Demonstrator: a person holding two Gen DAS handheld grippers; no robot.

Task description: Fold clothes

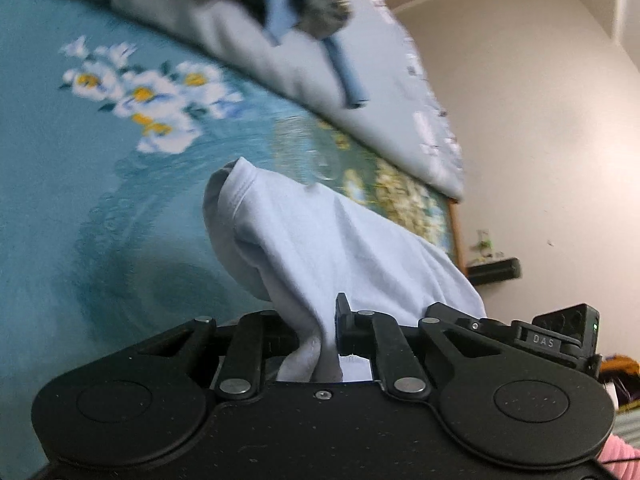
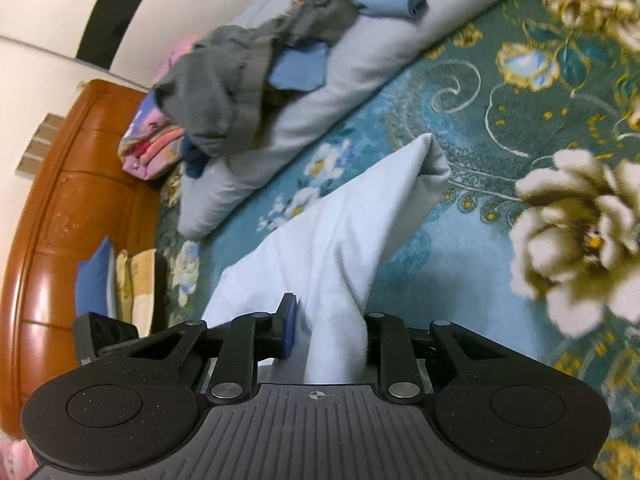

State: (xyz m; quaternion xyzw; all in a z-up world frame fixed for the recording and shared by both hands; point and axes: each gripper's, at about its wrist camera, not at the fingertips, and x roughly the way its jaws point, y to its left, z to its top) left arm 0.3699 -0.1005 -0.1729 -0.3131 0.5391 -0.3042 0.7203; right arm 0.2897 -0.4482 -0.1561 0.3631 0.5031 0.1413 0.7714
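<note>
With both the left gripper (image 1: 310,336) and right gripper (image 2: 332,332) jaws clenched on the pale blue garment (image 2: 340,224), held up over the floral bed (image 2: 500,92), I judge a fold underway; next, lay it flat.

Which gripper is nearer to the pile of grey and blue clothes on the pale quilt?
Hard to call. The pile of grey and blue clothes lies beyond both. The left gripper and the right gripper each have jaws shut on the white garment.
</note>
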